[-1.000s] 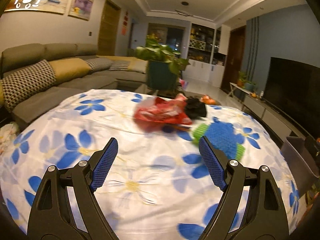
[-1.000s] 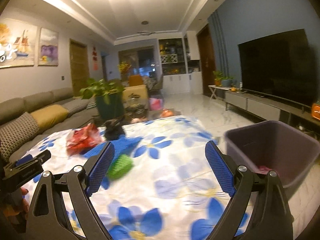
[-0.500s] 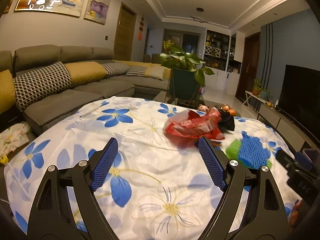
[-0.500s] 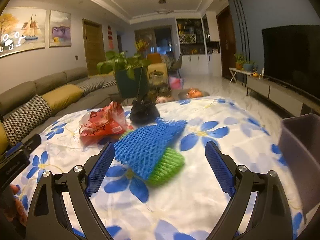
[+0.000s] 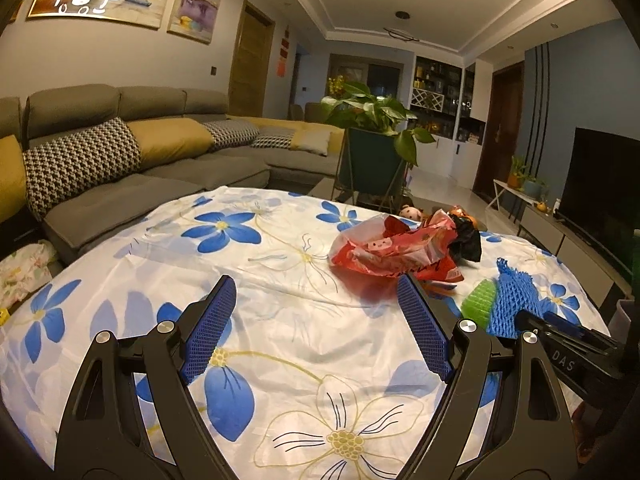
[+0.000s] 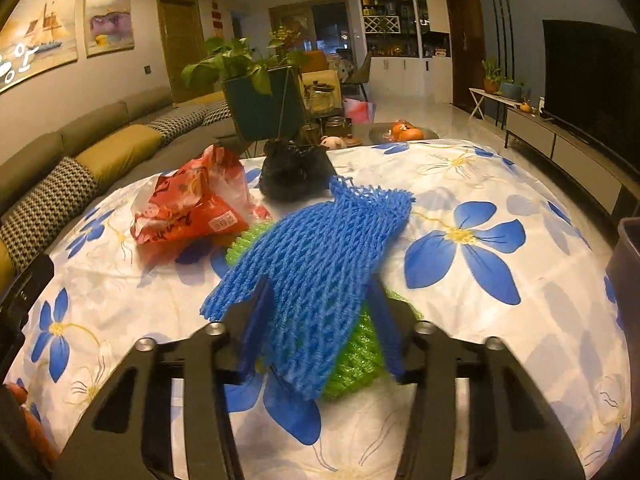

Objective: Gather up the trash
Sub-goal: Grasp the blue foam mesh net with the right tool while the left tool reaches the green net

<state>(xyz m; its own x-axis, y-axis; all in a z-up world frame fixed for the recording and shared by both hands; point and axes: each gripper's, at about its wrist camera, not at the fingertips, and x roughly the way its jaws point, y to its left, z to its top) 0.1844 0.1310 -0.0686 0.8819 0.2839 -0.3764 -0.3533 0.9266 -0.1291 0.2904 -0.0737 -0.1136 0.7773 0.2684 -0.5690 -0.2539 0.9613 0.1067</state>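
Observation:
On the flowered tablecloth [image 5: 280, 340] lie a red plastic bag [image 5: 394, 250], a black bag [image 5: 466, 240], a blue foam net [image 5: 516, 300] and a green foam net [image 5: 478, 306]. My left gripper [image 5: 316, 328] is open and empty, short of the red bag. In the right wrist view my right gripper [image 6: 320, 320] is shut on the blue foam net [image 6: 320, 248], which lies over the green foam net [image 6: 356, 356]. The red bag [image 6: 192, 204] and black bag [image 6: 296, 172] lie beyond.
A grey bin [image 6: 628, 276] stands at the table's right edge. A potted plant [image 5: 372, 152] stands behind the table, a sofa [image 5: 120, 160] to the left, a TV [image 5: 604, 184] and low cabinet to the right. Oranges on a plate [image 6: 404, 133] sit behind.
My right gripper has moved forward over the nets and closed its fingers on the blue foam net. My left gripper has swung left and stays open.

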